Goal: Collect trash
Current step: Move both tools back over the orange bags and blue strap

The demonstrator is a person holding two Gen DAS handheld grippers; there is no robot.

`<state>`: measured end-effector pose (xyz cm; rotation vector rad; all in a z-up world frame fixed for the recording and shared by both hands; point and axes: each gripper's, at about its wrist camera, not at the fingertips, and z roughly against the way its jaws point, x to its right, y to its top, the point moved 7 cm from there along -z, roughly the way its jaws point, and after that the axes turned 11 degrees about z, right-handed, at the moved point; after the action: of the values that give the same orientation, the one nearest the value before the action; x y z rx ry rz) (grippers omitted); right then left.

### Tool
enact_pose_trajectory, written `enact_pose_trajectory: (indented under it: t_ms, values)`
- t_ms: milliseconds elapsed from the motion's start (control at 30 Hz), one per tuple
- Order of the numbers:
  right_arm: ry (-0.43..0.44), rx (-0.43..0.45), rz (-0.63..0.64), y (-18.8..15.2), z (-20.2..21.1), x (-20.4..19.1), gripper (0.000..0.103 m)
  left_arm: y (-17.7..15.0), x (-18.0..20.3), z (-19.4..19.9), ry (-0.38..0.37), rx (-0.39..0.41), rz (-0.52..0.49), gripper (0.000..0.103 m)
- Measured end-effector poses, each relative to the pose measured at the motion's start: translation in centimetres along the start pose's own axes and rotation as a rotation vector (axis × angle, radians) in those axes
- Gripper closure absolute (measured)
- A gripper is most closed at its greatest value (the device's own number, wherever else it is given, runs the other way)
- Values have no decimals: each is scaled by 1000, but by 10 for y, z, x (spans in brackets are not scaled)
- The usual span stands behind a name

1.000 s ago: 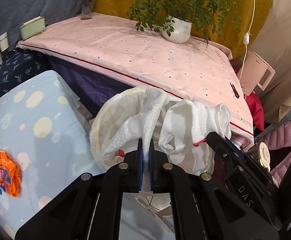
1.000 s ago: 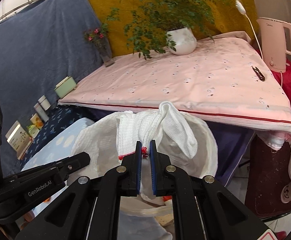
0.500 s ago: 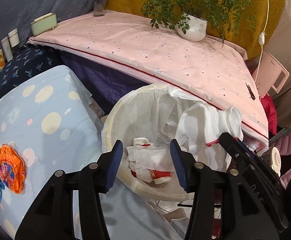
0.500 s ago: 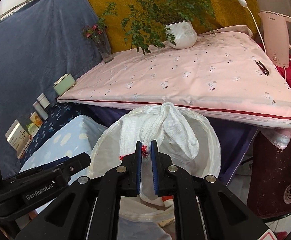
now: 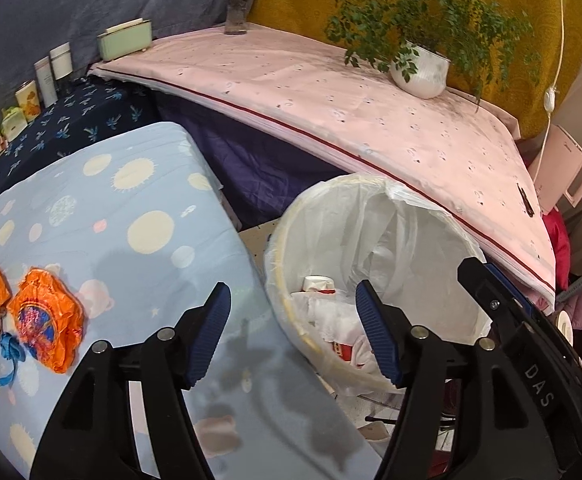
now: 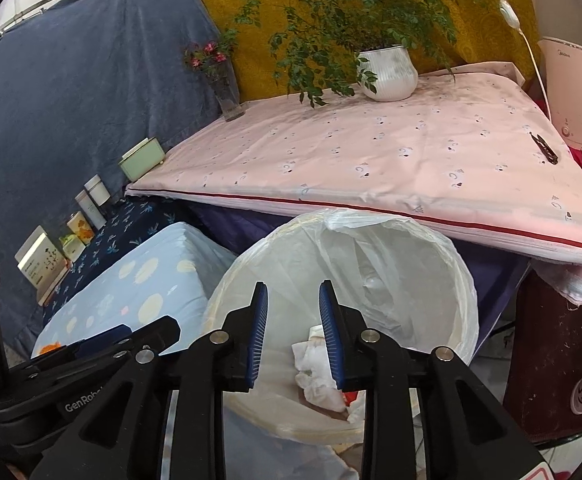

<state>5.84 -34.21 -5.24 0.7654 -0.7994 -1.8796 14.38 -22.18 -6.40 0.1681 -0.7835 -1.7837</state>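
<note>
Here, the left wrist view shows the left gripper (image 5: 294,334) wide open and empty, straddling the edge between a blue dotted sheet (image 5: 139,216) holding orange wrappers (image 5: 45,326) and a lined trash bin (image 5: 375,200). In the right wrist view, the right gripper (image 6: 293,334) hangs open over the bin (image 6: 463,276), crumpled white trash (image 6: 315,380) inside.

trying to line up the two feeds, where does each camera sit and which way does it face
Left wrist: on the open left gripper, facing the white-lined round trash bin and two orange wrappers; the right gripper's arm shows.
Right wrist: on the open right gripper, above that bin; the left gripper's arm shows.
Shared: bin, pink-clothed table, white potted plant.
</note>
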Motion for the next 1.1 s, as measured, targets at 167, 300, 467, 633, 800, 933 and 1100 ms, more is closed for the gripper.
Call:
enact_pose_trajectory:
  t_ms: [167, 300, 467, 633, 800, 933, 1100]
  values:
    - [23, 5, 34, 1, 5, -24, 68, -2, -21, 8, 12, 6, 36, 41]
    - [40, 4, 62, 0, 8, -45, 65, -1, -40, 18, 19, 17, 64, 41]
    - [69, -6, 98, -3, 11, -76, 64, -2, -69, 32, 33, 36, 107, 41]
    - [102, -17, 141, -8, 13, -111, 59, -2, -109, 47, 74, 60, 171, 34]
    - [151, -45, 185, -19, 9, -150, 59, -7, -156, 60, 125, 73, 253, 32]
    - [194, -78, 214, -32, 4, -181, 58, -12, -199, 68, 178, 84, 326, 30]
    - [247, -136, 233, -50, -10, -214, 57, -22, -244, 72, 228, 77, 408, 29]
